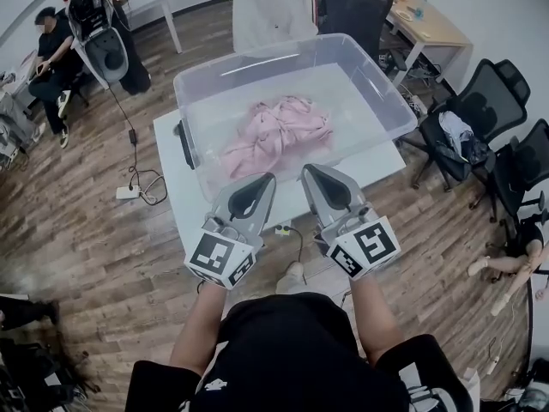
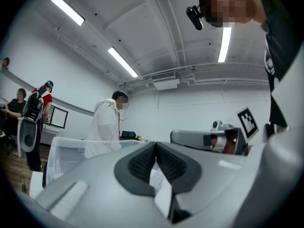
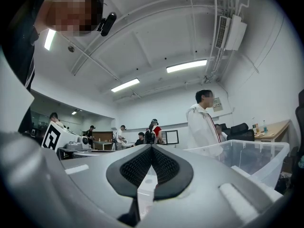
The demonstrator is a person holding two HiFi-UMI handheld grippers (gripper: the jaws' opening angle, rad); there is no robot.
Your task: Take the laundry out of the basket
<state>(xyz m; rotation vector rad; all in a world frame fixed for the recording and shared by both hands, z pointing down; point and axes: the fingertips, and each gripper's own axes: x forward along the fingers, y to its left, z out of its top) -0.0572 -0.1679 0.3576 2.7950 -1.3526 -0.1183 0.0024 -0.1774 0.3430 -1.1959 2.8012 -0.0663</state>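
A clear plastic basket (image 1: pixel 390 101) stands on a white table (image 1: pixel 171 174), at twelve o'clock from the person holding the tools. The pink laundry (image 1: pixel 276 129) lies in a crumpled heap on the basket's floor, a little toward its six o'clock wall, and nothing touches it.

The left gripper (image 1: pixel 267 181) and the right gripper (image 1: pixel 310 172) hover side by side at six o'clock of the laundry, outside the basket and just in front of its near wall. Their tips point toward twelve (each carries its marker cube at the hand end).

In the left gripper view the two ribbed black pads (image 2: pixel 139 163) meet at their tips with nothing between them, so this tool is fully closed and empty. The right gripper view shows the same: pads pressed tip to tip and nothing held, with the basket's rim off at about four o'clock.

A person in a white jacket (image 1: pixel 274 7) stands beyond the basket's far side at twelve o'clock. Black office chairs (image 1: pixel 493 101) stand at two to three o'clock of the table.
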